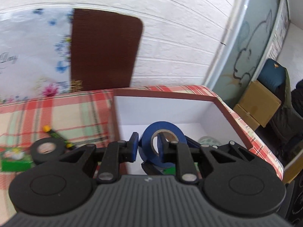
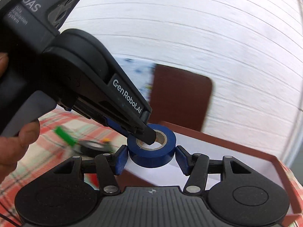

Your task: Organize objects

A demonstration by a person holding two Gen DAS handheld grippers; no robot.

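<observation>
White ribbed wall panels are backing a tabletop (image 1: 56, 109) draped in red-and-green plaid cloth, where an open white-lined cardboard box with a brown rim (image 1: 170, 94) is waiting at three o'clock. The left claw (image 1: 147, 147) is pinching the wall of a blue roll of adhesive tape (image 1: 161, 132), one finger threaded through its core, and is holding it over the box interior. The right claw (image 2: 150, 158) is standing half-wide, its blue pads flanking the roll on either side without touching. A black roll of tape (image 1: 44, 149), a yellow-capped dark marker (image 1: 56, 136) and a green packet (image 1: 15, 160) are lying on the cloth at nine o'clock. By the look of it, the sorting is at the drop-off stage; the next move is probably calling for lowering the roll toward the box floor, then easing the pinch open.
</observation>
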